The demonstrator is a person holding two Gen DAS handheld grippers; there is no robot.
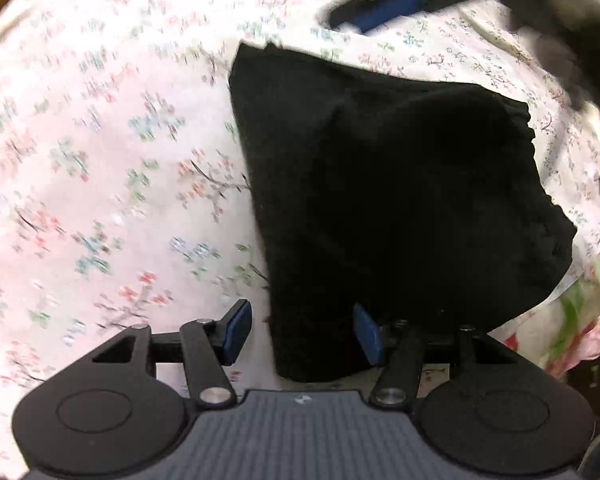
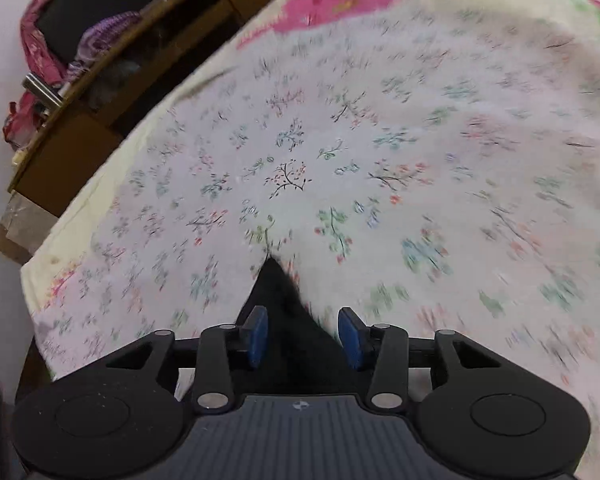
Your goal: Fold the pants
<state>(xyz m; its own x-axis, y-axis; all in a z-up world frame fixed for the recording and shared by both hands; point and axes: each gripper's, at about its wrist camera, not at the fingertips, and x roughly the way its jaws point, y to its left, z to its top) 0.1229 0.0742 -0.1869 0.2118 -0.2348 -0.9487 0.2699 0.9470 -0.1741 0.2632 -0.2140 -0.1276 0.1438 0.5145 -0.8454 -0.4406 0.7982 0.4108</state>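
Left tool (image 1: 302, 334) hangs with jaws apart, gripping nothing, astride the near left edge of the folded black pants (image 1: 384, 200); their long axis runs away from it across the floral bedsheet (image 1: 100, 168). Right tool (image 2: 303, 338), partly open, holds nothing; a pants corner (image 2: 276, 292) points away between its 2 pads.

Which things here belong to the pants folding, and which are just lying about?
Job: black pants, folded on the floral sheet; left gripper; right gripper.
Lying about: wooden shelf beside the bed, purple knitted item on it.
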